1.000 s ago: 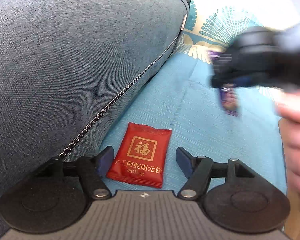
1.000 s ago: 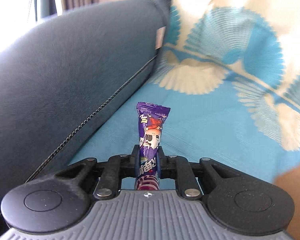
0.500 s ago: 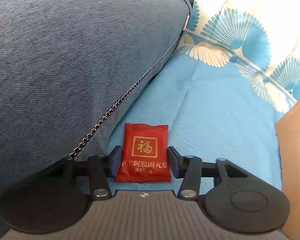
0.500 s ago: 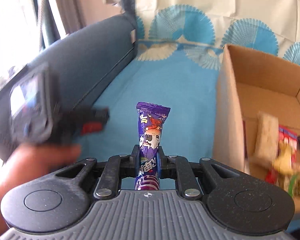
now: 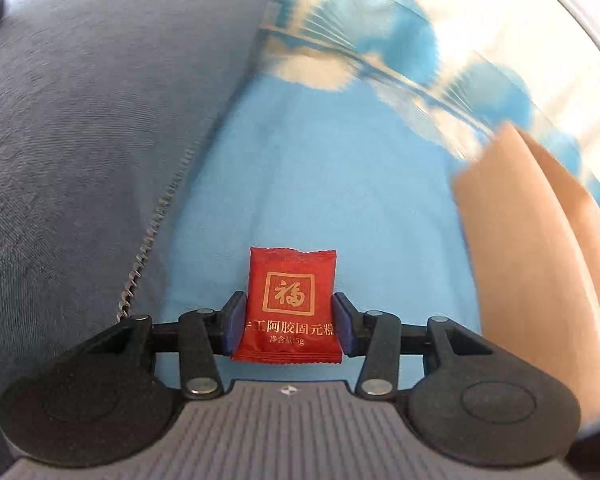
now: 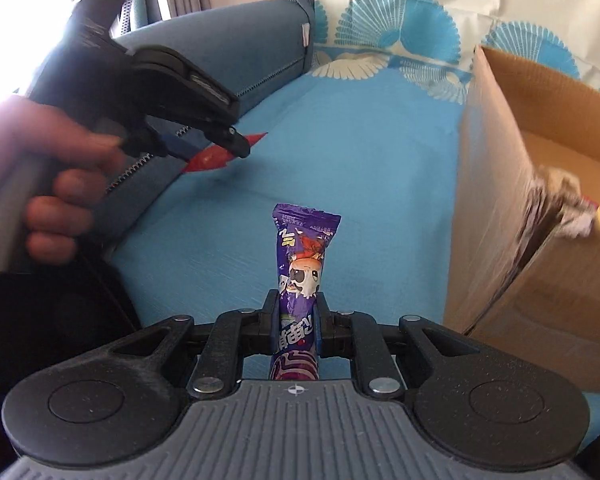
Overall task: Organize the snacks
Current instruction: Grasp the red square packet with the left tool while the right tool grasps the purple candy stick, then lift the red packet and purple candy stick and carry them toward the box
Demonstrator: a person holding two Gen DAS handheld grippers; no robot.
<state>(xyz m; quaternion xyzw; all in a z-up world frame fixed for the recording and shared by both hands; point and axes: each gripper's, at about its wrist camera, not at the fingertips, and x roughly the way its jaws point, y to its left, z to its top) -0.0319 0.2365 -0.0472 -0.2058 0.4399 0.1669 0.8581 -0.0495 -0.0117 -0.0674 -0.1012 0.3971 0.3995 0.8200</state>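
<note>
My left gripper [image 5: 289, 322] is shut on a red snack packet [image 5: 290, 302] with gold characters and holds it above the blue sofa cover. The same packet [image 6: 220, 152] shows in the right wrist view, lifted in the left gripper [image 6: 210, 146]. My right gripper [image 6: 298, 322] is shut on a purple cartoon snack stick [image 6: 302, 272], upright, left of the cardboard box [image 6: 496, 184]. The box [image 5: 540, 264] stands to the right in the left wrist view.
A dark blue-grey sofa cushion [image 5: 80, 140] with a zipper lies to the left. A white and blue fan-patterned cover [image 6: 400, 16] runs behind. Several snacks [image 6: 572, 204] lie inside the box. The blue seat cover [image 6: 320, 152] spreads between cushion and box.
The left gripper closed on the red packet and lifted it off the seat. The right gripper swung with the purple stick toward the box, which is now nearer.
</note>
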